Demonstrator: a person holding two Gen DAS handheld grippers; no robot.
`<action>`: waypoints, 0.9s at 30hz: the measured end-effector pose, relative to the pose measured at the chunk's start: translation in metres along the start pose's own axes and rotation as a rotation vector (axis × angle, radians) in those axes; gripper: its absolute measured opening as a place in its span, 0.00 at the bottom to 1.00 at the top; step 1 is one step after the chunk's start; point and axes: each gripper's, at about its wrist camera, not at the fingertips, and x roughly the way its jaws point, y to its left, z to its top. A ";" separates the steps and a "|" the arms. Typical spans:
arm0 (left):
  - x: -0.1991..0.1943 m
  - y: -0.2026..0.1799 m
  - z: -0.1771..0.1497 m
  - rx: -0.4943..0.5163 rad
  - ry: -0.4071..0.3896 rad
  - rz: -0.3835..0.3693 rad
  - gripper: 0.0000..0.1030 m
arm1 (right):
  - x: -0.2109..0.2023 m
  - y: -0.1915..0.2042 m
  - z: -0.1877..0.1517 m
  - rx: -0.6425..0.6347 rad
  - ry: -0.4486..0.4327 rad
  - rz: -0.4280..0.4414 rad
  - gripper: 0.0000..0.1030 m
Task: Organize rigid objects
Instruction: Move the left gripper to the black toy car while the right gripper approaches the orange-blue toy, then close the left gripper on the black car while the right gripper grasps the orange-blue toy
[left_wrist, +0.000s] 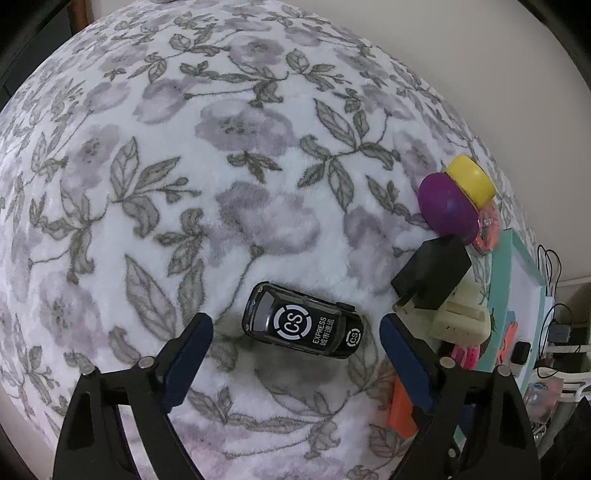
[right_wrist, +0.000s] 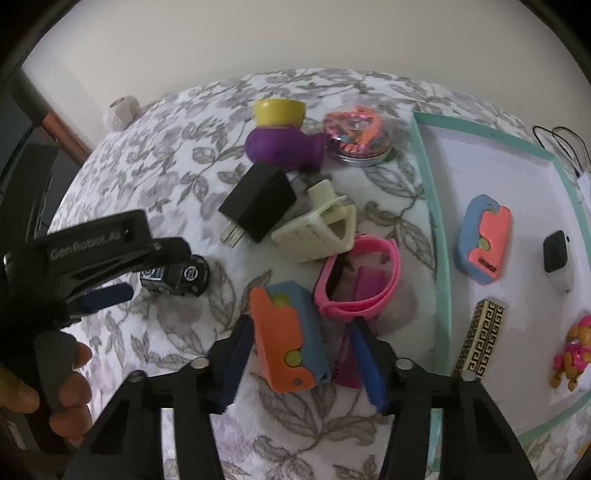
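A black toy car (left_wrist: 303, 325) marked "CS EXPRESS" lies on the floral bedspread (left_wrist: 184, 184). My left gripper (left_wrist: 295, 321) hangs over it, open, one blue finger on each side and neither touching. In the right wrist view the car (right_wrist: 177, 277) sits by the left gripper's blue finger (right_wrist: 107, 297). An orange and blue box (right_wrist: 288, 332) lies between the fingers of my right gripper (right_wrist: 300, 325). The left pad is close against its orange side. The right pad stands apart from its blue side, so this gripper is open.
A teal-rimmed white tray (right_wrist: 436, 229) at right holds a second orange-blue box (right_wrist: 484, 240), a smartwatch (right_wrist: 556, 254), a patterned block (right_wrist: 480, 343) and a toy figure (right_wrist: 570, 354). A black charger (right_wrist: 258, 206), cream plastic part (right_wrist: 321, 229), pink band (right_wrist: 362, 273), purple-yellow toy (right_wrist: 280, 136) and round tin (right_wrist: 356, 136) lie nearby.
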 end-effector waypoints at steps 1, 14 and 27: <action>0.001 0.000 0.000 -0.006 0.002 -0.005 0.88 | 0.001 0.001 -0.001 -0.006 0.003 0.003 0.50; 0.001 0.014 0.003 -0.085 -0.034 -0.132 0.67 | 0.010 0.007 -0.005 -0.036 0.028 0.008 0.44; 0.006 -0.017 0.001 0.071 -0.077 -0.086 0.54 | 0.012 0.005 -0.003 -0.024 0.034 0.035 0.44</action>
